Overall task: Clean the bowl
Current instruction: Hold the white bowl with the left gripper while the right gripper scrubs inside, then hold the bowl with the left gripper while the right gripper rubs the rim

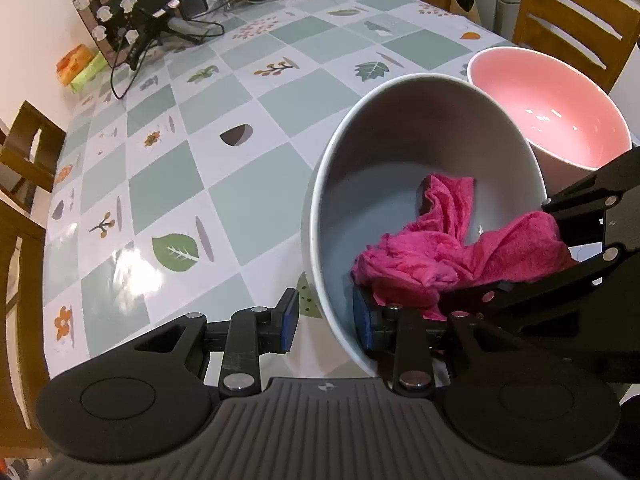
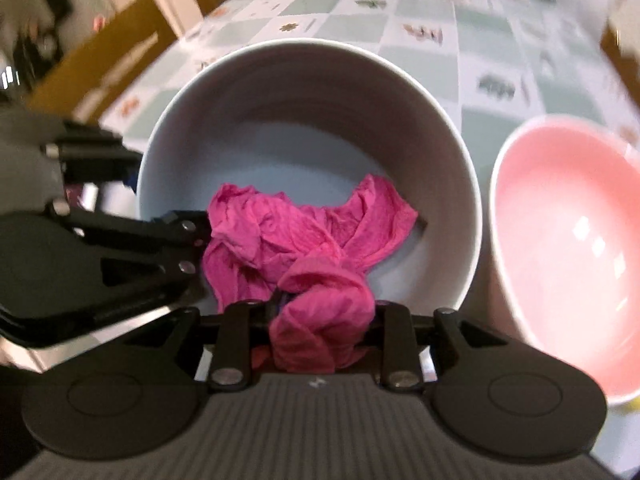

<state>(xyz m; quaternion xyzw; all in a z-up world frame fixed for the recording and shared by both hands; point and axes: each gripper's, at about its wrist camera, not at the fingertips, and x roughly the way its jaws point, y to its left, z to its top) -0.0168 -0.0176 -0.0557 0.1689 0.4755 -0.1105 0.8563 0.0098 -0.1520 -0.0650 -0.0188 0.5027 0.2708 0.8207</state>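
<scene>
my left gripper (image 1: 326, 326) has its fingers around the rim of the grey bowl (image 1: 400, 152), which is tilted on the counter (image 1: 200, 160). my right gripper (image 2: 320, 312) is clamped on the pink cloth (image 2: 304, 236) inside it, beside the pink bowl (image 2: 568, 248).

Pink bowl (image 1: 560, 120) crowds grey bowl (image 1: 400, 140); tablecloth (image 1: 200, 160) open.

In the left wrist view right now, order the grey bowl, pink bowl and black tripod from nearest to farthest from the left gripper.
1. Grey bowl: its rim sits between the jaws of the left gripper, just right of centre.
2. Pink bowl: behind the grey bowl, at the right.
3. Black tripod: far corner of the table, upper left.
</scene>
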